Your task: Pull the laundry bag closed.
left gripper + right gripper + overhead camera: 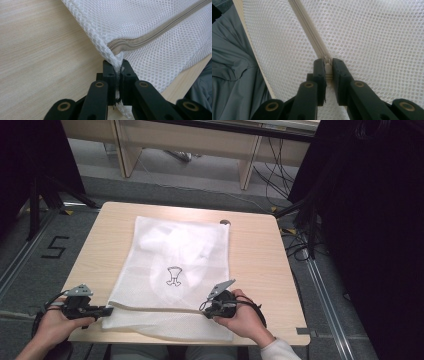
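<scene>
A white mesh laundry bag (170, 265) lies flat on the wooden table (255, 250), with a small black drawing on its middle and a beige zipper (155, 309) running along its near end. My left gripper (107, 309) is shut on the bag's near left corner (113, 58), where the zipper (150, 35) ends. My right gripper (204, 308) is shut on the zipper pull (327, 61) toward the right of the zipper line (309, 30). The mesh (367, 37) spreads out beyond the right jaws.
The bag's near edge hangs slightly over the table's front edge (200, 342). A small dark round object (225, 222) lies at the bag's far right corner. Grey trousers (234, 75) show below the table edge. Cables and dark stands (300, 220) sit on the floor at the right.
</scene>
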A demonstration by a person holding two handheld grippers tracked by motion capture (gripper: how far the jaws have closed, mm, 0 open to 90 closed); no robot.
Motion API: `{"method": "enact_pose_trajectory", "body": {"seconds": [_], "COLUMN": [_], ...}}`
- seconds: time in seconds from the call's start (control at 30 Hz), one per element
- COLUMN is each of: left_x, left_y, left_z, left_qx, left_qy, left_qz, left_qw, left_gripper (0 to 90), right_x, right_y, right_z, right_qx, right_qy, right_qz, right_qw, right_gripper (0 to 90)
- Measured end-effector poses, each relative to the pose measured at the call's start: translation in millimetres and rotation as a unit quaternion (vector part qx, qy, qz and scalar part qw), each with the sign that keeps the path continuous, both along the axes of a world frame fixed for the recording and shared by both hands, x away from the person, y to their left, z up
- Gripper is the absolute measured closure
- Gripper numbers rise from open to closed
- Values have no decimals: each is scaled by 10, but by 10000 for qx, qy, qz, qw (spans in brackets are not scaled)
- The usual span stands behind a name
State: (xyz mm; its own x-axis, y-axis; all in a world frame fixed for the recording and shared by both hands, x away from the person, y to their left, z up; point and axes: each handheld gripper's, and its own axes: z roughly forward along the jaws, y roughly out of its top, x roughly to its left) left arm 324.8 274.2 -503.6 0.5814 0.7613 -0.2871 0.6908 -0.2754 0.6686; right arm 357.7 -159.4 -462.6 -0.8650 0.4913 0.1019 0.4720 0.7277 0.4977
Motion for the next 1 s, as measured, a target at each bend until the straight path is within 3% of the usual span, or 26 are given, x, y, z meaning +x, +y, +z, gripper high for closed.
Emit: {"method": "enact_pose_trajectory", "body": {"seconds": [0.23, 0.57, 0.67, 0.97, 1.0], "left_x": [0, -1, -1, -1, -1], "left_y": [-3, -1, -3, -3, -3], "left_z": [-4, -4, -4, -4, -4], "left_qx": [-21, -20, -16, -18, -20], "left_qy": [-16, -18, -16, -14, -15], "left_qz": [18, 12, 16, 14, 17], "left_qw": [10000, 10000, 10000, 10000, 10000], "left_gripper": [848, 848, 848, 848, 848], "right_x": [11, -13, 4, -7, -20], "right_y": [-57, -143, -170, -227, -229], "right_z": [-5, -4, -13, -10, -3], "right_qx": [-26, -34, -6, -22, -43], "right_qy": [-84, -4, -33, -16, 31], "right_qz": [4, -175, -89, -187, -283], "right_qw": [10000, 9998, 10000, 9998, 9996], "right_gripper": [826, 826, 826, 825, 825]}}
